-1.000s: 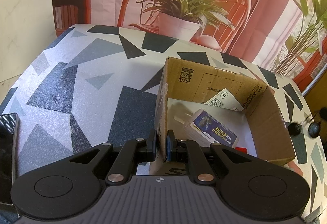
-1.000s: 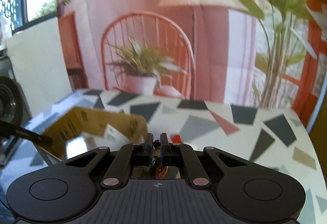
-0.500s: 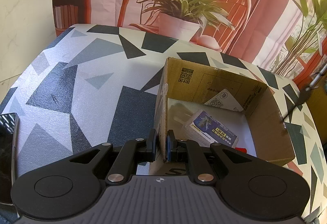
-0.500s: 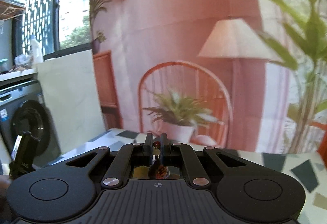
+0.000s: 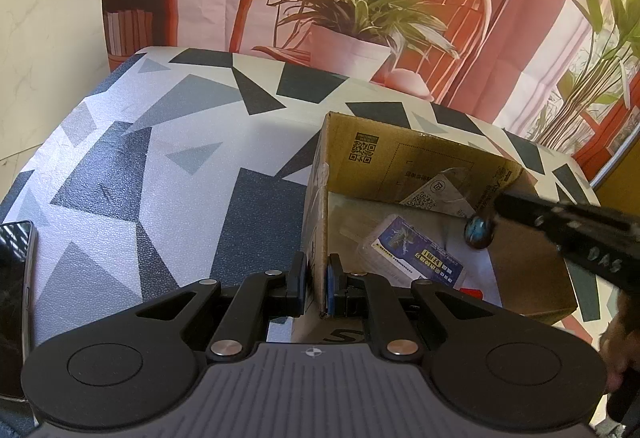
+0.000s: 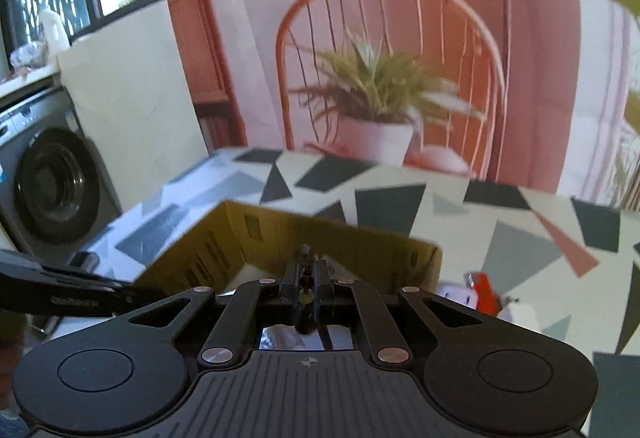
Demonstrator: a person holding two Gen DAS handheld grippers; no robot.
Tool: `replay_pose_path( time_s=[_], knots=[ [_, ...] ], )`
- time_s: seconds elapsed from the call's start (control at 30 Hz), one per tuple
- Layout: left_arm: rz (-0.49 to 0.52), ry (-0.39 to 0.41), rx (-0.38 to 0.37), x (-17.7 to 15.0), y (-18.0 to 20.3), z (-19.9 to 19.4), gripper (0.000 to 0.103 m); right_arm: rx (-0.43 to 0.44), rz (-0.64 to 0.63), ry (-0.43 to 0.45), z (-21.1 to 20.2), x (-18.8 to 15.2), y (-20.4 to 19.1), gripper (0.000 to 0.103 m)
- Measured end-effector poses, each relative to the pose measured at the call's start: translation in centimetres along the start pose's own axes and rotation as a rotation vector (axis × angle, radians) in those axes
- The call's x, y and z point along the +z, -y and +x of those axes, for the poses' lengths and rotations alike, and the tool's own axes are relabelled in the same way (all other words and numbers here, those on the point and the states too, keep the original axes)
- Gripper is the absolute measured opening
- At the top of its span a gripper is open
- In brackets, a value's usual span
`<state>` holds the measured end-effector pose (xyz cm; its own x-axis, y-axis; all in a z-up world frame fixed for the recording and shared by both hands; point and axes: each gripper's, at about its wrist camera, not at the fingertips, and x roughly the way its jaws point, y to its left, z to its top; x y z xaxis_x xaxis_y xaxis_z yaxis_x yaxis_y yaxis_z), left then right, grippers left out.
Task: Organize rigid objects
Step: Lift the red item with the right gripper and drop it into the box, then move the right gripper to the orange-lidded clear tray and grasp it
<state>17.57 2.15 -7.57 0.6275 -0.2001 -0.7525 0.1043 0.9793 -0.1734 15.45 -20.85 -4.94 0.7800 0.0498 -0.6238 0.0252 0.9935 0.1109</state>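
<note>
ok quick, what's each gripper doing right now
Left gripper: shut on the near wall of the brown cardboard box.
Right gripper: shut on a small dark beaded trinket, over the box.

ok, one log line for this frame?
left gripper: shut on cardboard box wall | right gripper: shut on sunglasses, over box | phase: pre-drop
</note>
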Motion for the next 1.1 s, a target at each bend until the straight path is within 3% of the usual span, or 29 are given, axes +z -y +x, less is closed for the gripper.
replay_pose_path(
  time_s=[0.37, 0.73, 0.93, 1.1],
  knots=[
    [-0.002, 0.0, -0.001, 0.0, 0.0, 0.0, 0.011, -0.025, 0.014, -0.069, 0.9, -2.0, 0.3, 0.007],
    [0.003, 0.0, 0.002, 0.0, 0.0, 0.0, 0.011, -0.116, -0.01, 0.009, -3.8, -2.4, 0.6, 0.023],
    [0.008, -0.001, 0.007, 0.0, 0.0, 0.0, 0.011, -0.187, 0.011, 0.019, -5.6, -3.4, 2.4, 0.048],
    [0.012, -0.003, 0.01, 0.0, 0.1, 0.0, 0.011, -0.222, 0.053, 0.008, -5.8, -4.8, 4.1, 0.075]
  ],
)
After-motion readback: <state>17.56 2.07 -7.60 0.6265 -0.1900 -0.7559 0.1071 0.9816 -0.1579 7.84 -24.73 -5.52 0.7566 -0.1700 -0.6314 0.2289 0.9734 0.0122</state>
